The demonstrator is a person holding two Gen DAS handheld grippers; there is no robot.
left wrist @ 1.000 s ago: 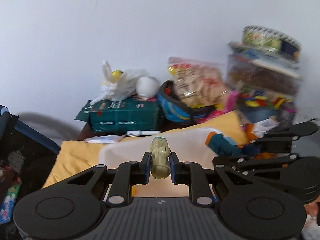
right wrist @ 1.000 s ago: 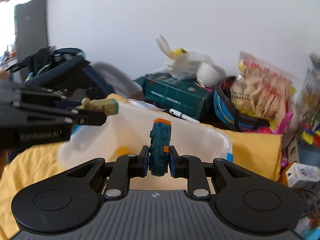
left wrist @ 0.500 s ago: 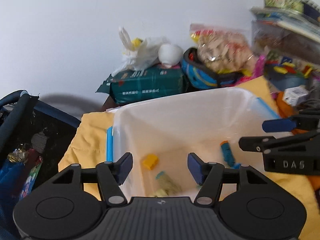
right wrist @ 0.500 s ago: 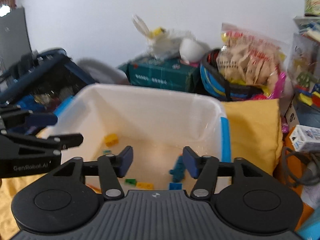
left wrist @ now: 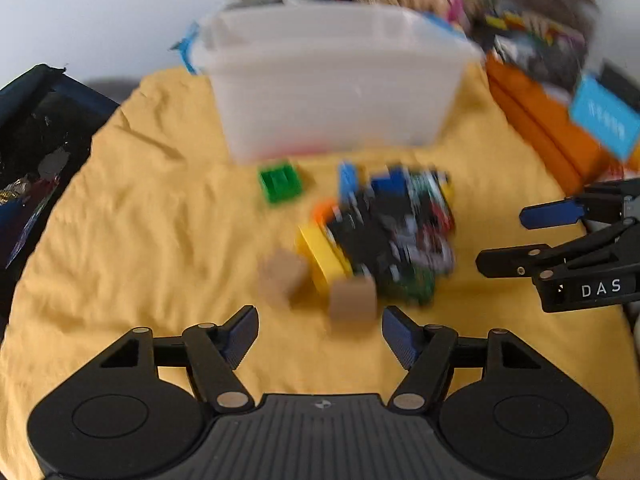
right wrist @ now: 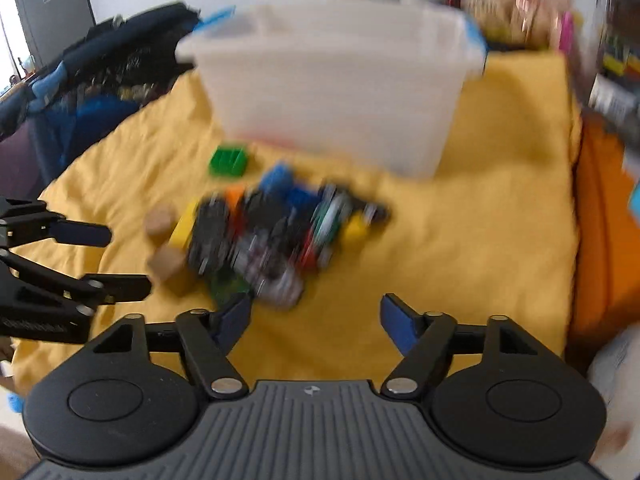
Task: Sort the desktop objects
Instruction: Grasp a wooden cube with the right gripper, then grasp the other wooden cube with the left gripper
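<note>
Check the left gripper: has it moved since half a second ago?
Yes. The left gripper, open and empty, has pulled back from above the clear bin toward the toy pile in front of it.

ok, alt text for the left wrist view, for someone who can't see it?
Open left gripper hovers over a blurred pile of toy bricks on a yellow cloth. A translucent plastic bin stands behind the pile; the open right gripper enters from the right.

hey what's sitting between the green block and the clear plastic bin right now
Nothing: only bare yellow cloth separates the green block from the clear bin. Both wrist views show it, though blurred.
</note>
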